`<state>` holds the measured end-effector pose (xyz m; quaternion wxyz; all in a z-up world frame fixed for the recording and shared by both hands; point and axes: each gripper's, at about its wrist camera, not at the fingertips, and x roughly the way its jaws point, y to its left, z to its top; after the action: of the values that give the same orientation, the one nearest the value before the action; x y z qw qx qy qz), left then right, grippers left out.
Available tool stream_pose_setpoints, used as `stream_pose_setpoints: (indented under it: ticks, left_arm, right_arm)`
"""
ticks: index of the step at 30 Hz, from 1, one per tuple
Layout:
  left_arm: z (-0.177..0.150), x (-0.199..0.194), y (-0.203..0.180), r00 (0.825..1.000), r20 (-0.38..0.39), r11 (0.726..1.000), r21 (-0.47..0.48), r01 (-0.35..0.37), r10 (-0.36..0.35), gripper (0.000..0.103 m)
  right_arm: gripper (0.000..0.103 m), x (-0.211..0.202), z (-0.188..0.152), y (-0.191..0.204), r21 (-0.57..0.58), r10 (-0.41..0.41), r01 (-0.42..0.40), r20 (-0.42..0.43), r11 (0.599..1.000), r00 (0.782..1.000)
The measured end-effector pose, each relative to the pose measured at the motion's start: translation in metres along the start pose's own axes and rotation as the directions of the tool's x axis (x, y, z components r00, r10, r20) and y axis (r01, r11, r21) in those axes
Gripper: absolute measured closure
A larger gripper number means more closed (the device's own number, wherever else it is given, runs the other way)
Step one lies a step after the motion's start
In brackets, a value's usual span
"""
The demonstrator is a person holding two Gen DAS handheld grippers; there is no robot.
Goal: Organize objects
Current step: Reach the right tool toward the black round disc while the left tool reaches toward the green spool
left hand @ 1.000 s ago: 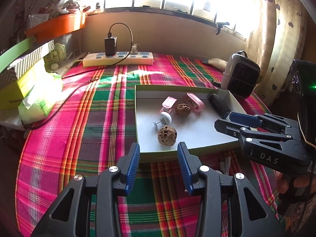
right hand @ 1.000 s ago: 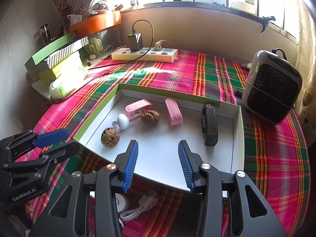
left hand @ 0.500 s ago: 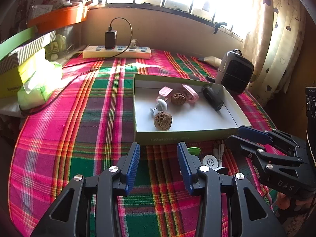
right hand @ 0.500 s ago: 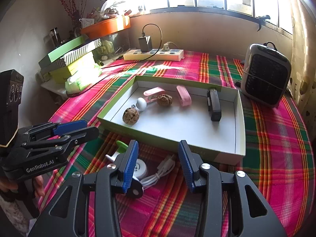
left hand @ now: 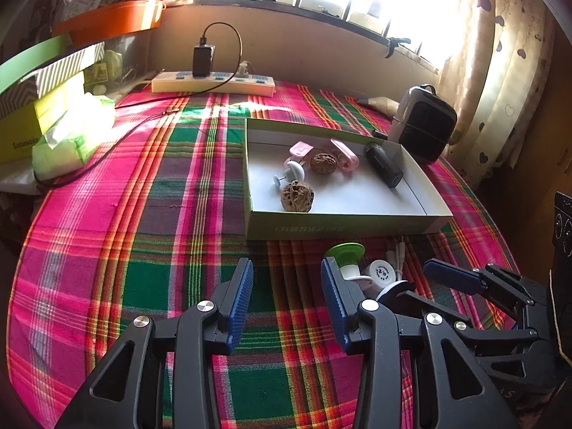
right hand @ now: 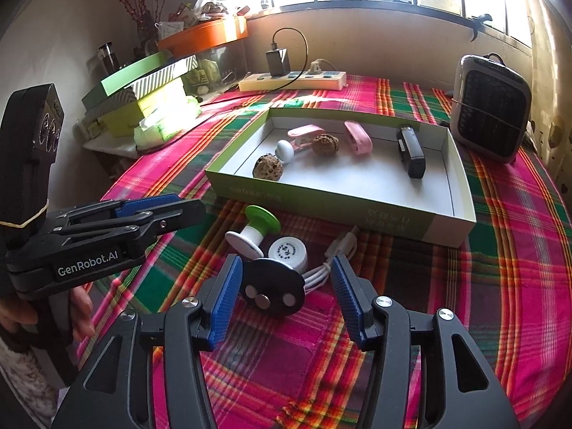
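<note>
A shallow green-sided box (right hand: 447,227) (left hand: 343,228) on the plaid cloth holds two walnuts (right hand: 268,167), a white knob (right hand: 285,150), two pink clips (right hand: 357,137) and a black stick (right hand: 410,152). In front of the box lie a green-and-white spool (right hand: 255,228), a white cap (right hand: 287,250), a black disc (right hand: 275,291) and a coiled white cable (right hand: 330,261). My right gripper (right hand: 286,298) is open, its fingers either side of the black disc. My left gripper (left hand: 286,291) is open and empty over bare cloth, left of the spool (left hand: 348,261).
A grey heater (right hand: 488,107) stands right of the box. A power strip (right hand: 293,80) with a charger lies at the back. Stacked boxes and tissue packs (right hand: 150,107) fill the left edge. The left gripper shows at the left of the right wrist view (right hand: 161,212).
Both grippers have pulled back from the box toward the table's near side. The small objects in front of the box have come into view, now between the right fingers.
</note>
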<state>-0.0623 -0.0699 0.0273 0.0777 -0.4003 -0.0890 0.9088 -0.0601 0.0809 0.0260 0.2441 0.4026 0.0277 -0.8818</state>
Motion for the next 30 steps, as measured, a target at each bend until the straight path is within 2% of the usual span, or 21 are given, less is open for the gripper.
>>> stream_pose_setpoints:
  ticks: [3,14,24,27,30]
  left_arm:
    - [-0.001,-0.001,0.001,1.000,-0.001,1.000,-0.001,0.002,-0.002,0.065]
    - [-0.004,-0.001,0.002,1.000,-0.010,1.000,0.004,0.012,-0.012,0.065]
    - [-0.002,0.002,0.001,0.998,-0.024,0.998,0.001,0.057,-0.057,0.065]
    - [-0.001,0.002,0.000,0.997,-0.025,0.997,-0.001,0.075,-0.075,0.065]
    - [-0.001,0.004,-0.002,0.995,-0.030,0.996,0.001,0.091,-0.091,0.064]
  right_arm:
    - [0.045,0.002,-0.002,0.003,-0.002,-0.005,0.005,-0.004,1.000,1.000]
    - [0.044,0.019,-0.009,0.016,-0.040,-0.065,0.063,-0.045,0.997,0.997]
    - [0.044,0.017,-0.011,0.014,-0.051,-0.121,0.118,-0.046,0.992,0.992]
    - [0.045,0.016,-0.012,0.013,-0.050,-0.125,0.122,-0.044,0.991,0.991]
    - [0.051,0.015,-0.014,0.012,-0.048,-0.126,0.123,-0.047,0.991,0.991]
